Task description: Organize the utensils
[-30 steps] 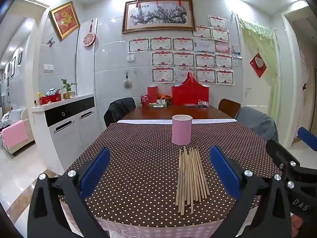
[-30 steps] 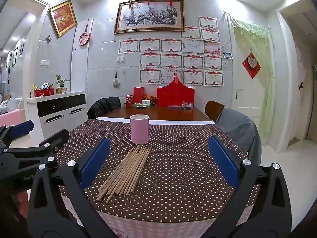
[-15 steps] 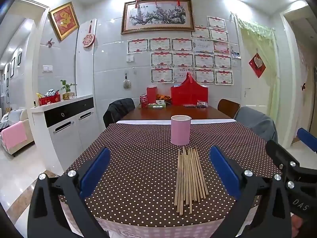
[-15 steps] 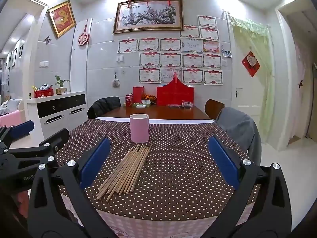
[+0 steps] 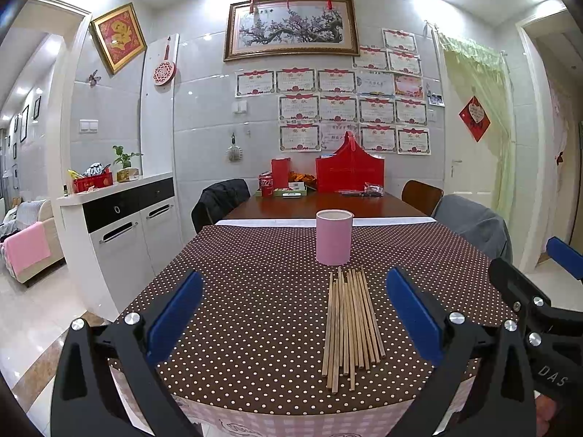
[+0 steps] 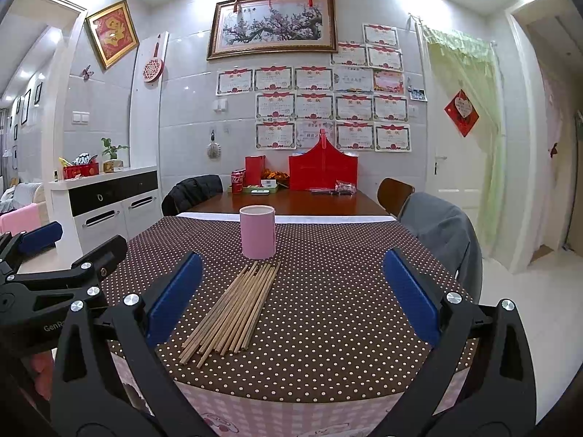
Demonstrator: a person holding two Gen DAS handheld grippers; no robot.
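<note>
Several wooden chopsticks point(image 5: 349, 324) lie side by side on the brown dotted tablecloth point(image 5: 255, 291), just in front of a pink cylindrical holder point(image 5: 333, 236) that stands upright. The left gripper point(image 5: 295, 313) hovers open at the near table edge, left of the chopsticks. In the right wrist view the chopsticks point(image 6: 238, 307) fan toward the holder point(image 6: 257, 231), and the right gripper point(image 6: 291, 298) is open, to their right. Each gripper shows at the edge of the other's view, right gripper point(image 5: 539, 291) and left gripper point(image 6: 51, 266). Nothing is held.
Beyond the cloth, the wooden table point(image 5: 320, 205) carries red boxes point(image 5: 349, 173), a can and snacks. Chairs with jackets stand at the left point(image 5: 220, 200) and right point(image 5: 473, 225). A white sideboard point(image 5: 124, 225) stands to the left.
Both views have crept slightly nearer and shifted; the holder and chopsticks lie as before. Both grippers stay open.
</note>
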